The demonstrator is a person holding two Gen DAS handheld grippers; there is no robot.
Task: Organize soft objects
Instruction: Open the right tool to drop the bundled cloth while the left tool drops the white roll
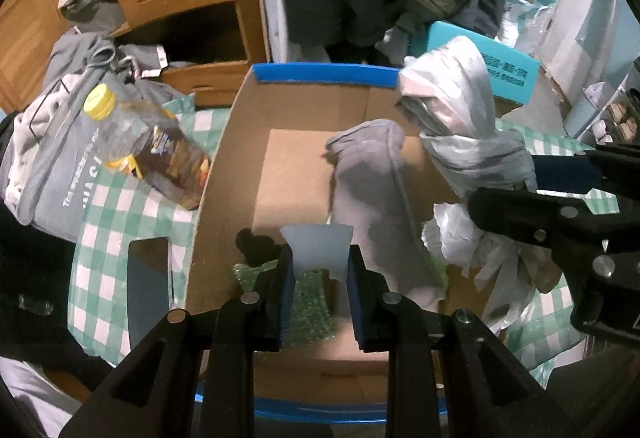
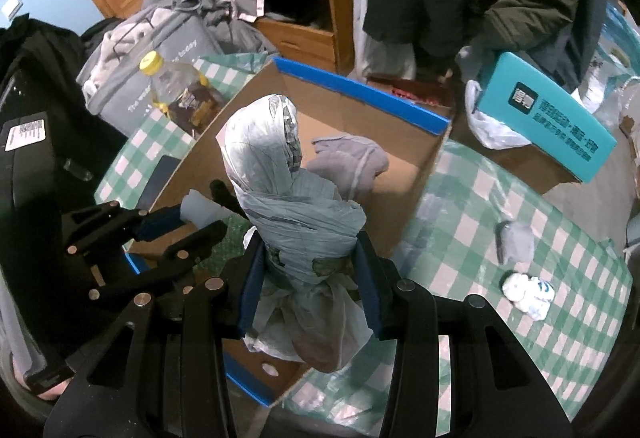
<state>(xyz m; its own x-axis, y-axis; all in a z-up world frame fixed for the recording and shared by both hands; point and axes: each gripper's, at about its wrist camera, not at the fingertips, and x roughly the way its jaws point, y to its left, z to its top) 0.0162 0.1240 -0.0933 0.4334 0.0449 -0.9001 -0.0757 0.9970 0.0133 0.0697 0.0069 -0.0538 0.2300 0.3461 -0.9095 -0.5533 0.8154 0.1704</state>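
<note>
Your left gripper (image 1: pixel 318 270) is clamped on a pale translucent foam-like piece (image 1: pixel 317 248), held just over the near end of the cardboard box (image 1: pixel 240 142). Your right gripper (image 2: pixel 310 278) is closed around a twisted grey plastic-bag bundle (image 2: pixel 280 174), standing upright above the box's near right corner. A grey cloth (image 1: pixel 376 198) already lies in the box, along with a green sparkly item (image 1: pixel 312 302) and something small and black (image 1: pixel 256 242) near the left fingers.

Risks from here:
- The bundle is tall and gripped low, with loose white plastic hanging under the jaws. If you release while it's over the box wall, it'll likely tip out onto the checked cloth (image 2: pixel 500 198).
- The two grippers are near each other over the same corner. Lowering both together could knock fingers or snag the trailing plastic.
- The foam piece looks light and squashed; it may stick to a pad on release instead of dropping.
- The bottle (image 1: pixel 148 142) leans against the box's left wall. Nudging the box could roll it.

Two small soft bits (image 2: pixel 524 262) are out on the cloth at right.
</note>
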